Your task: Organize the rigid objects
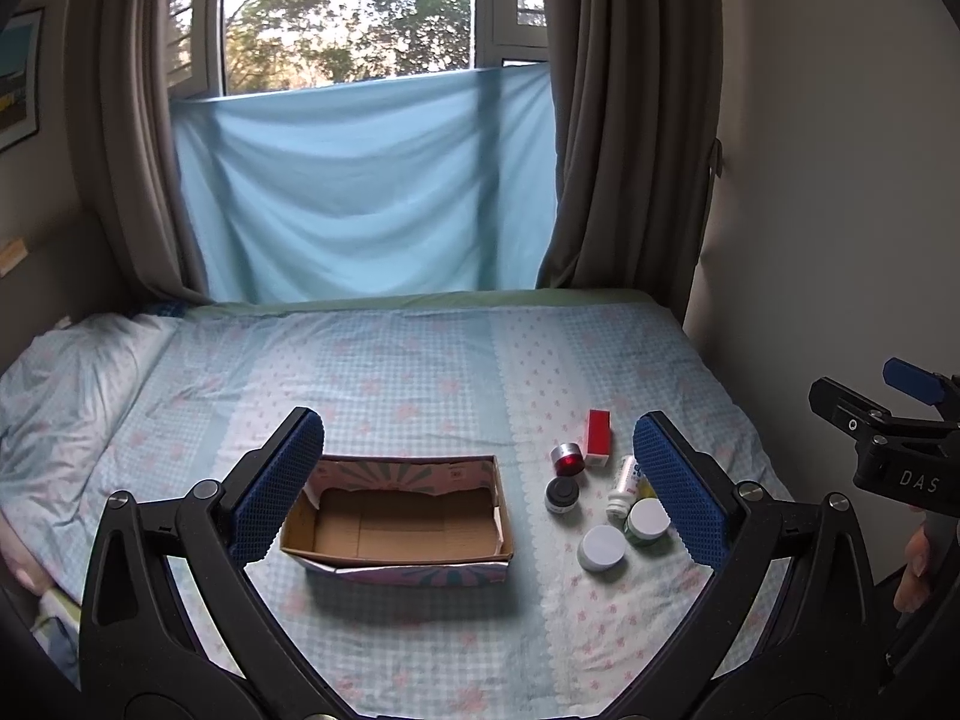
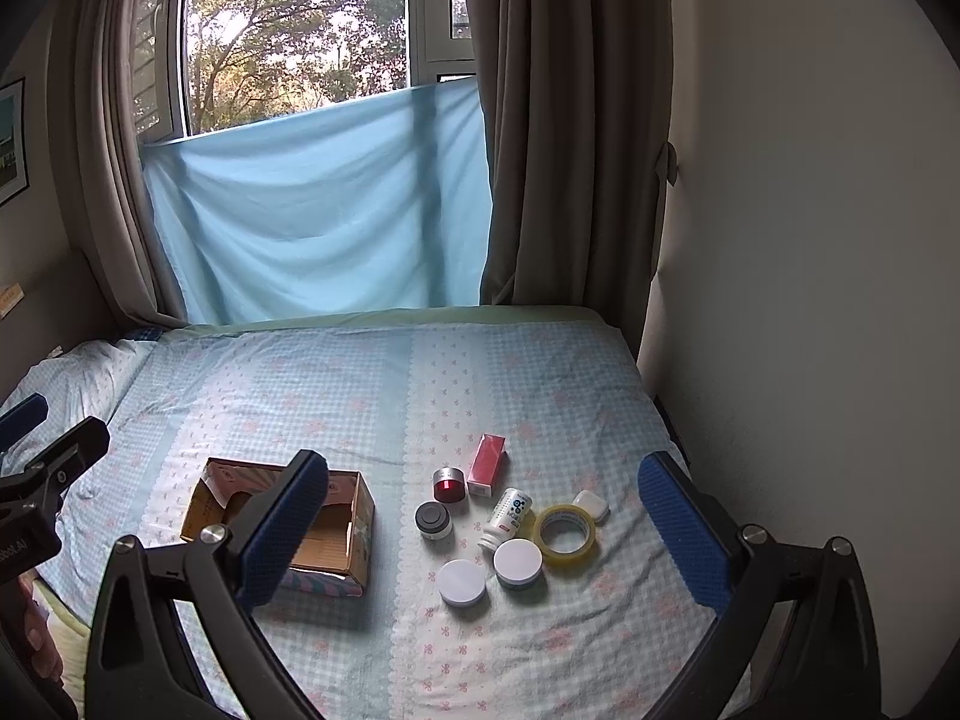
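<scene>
Presently, the bed carries everything in play, its checked sheet lying flat with a pillow at the far left. Next in size is the cardboard box, open at the top and empty as far as both views show, standing left of the loose items and apart from them.

Both grippers hang above the near edge of the bed, neither in contact with anything. The left gripper has its jaws spread wide and holds nothing; the right gripper likewise stands wide apart and empty.

The loose items lie in one cluster to the right of the box: a tape roll, a red carton, a white bottle on its side just beside the tape, two white-lidded jars, a red-and-silver jar, a dark-lidded jar and a small white case behind the tape.

Judgement: sorting has not begun; no item is in the box. The next move calls for lowering one gripper over a single item at the cluster's edge, closing on it squarely, and carrying it left into the box. The crowded middle leaves little room for the fingers.
</scene>
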{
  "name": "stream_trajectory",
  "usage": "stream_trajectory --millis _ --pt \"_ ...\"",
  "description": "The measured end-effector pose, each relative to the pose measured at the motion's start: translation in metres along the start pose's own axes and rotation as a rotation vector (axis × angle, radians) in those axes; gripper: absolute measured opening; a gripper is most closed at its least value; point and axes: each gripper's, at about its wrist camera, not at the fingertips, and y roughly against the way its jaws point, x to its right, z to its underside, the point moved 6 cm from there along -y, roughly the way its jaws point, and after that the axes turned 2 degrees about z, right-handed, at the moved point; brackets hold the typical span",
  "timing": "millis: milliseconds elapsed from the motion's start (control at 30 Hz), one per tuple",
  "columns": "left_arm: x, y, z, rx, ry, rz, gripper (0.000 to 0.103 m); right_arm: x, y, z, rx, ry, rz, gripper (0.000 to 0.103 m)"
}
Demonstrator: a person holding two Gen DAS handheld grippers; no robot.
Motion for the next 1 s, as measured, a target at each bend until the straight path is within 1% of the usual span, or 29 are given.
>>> stream_trajectory --millis 633,800,1000 --pt "-0.001 0.0 -0.003 -0.005 -0.001 -0.013 0.103 0.003 -0.005 -0.003 0.002 0.004 -0.02 0.103" --pt "-0.004 -0.003 -0.004 -0.032 -0.01 -0.009 0.103 0.0 -0.009 -0.004 -0.004 -0.006 -0.024 0.103" --pt "-0.01 -0.014 -0.023 -0.062 -0.06 0.011 0.103 0.001 -0.005 -0.007 -0.014 -0.04 -0.01 0.103"
